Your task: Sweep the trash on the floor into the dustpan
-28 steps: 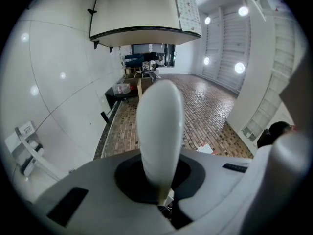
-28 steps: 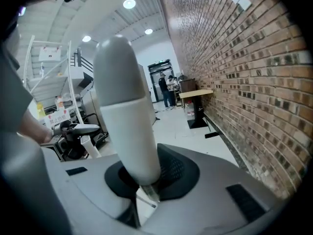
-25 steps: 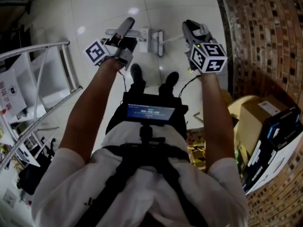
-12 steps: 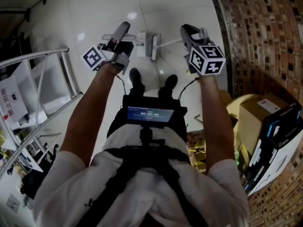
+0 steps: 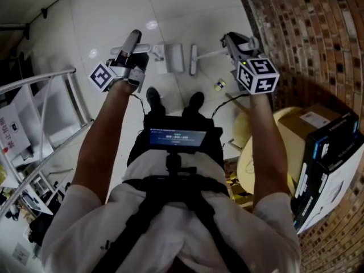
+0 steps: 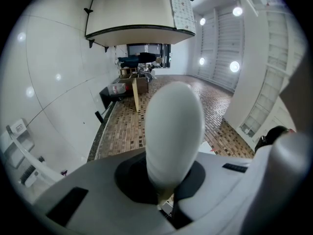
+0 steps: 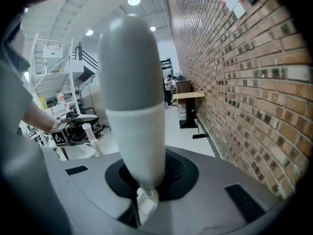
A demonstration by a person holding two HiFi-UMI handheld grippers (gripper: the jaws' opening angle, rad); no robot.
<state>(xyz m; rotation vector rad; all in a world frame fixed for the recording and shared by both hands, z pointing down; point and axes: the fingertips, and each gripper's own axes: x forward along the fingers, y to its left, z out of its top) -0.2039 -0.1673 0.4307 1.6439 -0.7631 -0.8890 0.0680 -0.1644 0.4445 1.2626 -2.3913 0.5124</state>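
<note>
Left gripper was clamped on the white dustpan handle, rounded end up. Right gripper was clamped on the broom handle, which slanted down-left to the broom head, just right of the dustpan on the tile floor.

Both bare arms reach forward from the torso, well apart from each other. The left arm is slightly bent. The left gripper at its far end lies about level, with its marker cube on the outer left side. Its jaws are closed tight on a white dustpan handle. The right arm runs straighter. The right gripper tips downward, its marker cube facing up near the wrist. Its jaws clamp a grey-and-white broom handle.
</note>
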